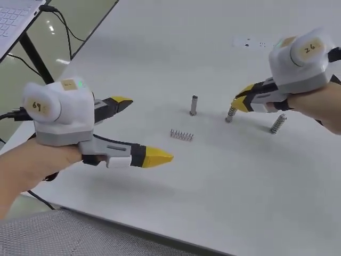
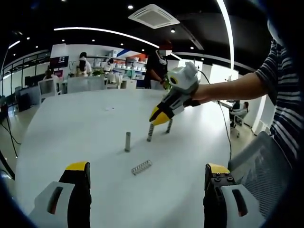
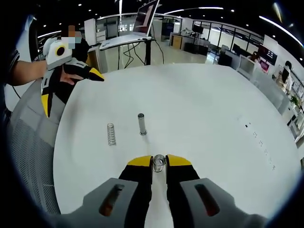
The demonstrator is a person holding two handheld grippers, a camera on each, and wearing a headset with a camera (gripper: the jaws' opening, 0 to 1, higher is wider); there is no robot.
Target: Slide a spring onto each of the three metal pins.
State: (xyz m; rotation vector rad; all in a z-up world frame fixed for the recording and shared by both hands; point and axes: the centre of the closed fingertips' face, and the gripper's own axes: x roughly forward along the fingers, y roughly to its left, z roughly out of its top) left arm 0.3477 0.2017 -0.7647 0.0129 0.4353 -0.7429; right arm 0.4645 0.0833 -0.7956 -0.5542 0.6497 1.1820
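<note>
Your right gripper (image 1: 241,104) has its jaws drawn in narrow around the fitted spring (image 1: 230,113), clamped at the coil's top where it stands on its pin. From its own view the ring of the coil sits squarely between the yellow tips. That grip looks like the seating step: holding high on the coil lets you press it down the pin without knocking the pin over. The far pin (image 1: 277,124), just beside it, already wears a spring and appears to lean a little.

Your left gripper (image 1: 139,128) is spread wide and holds nothing. It hovers over the tabletop (image 1: 213,202) and is aimed at the loose spring (image 1: 181,135), which lies flat on its side. The bare pin (image 1: 193,105) stands upright just beyond that spring, apart from it and from the two sprung pins. I judge this one the last to fill, with two of three done.

Room is generous. The white surface around the loose spring and the bare pin is open, so you can come in low from your side. The near edge of the tabletop lies well behind your left hand, and the laptop (image 1: 13,18) sits far off to the left. The tight spot is on the right — the bare pin and the fitted spring stand close enough that a wide sweep could clip one.
</note>
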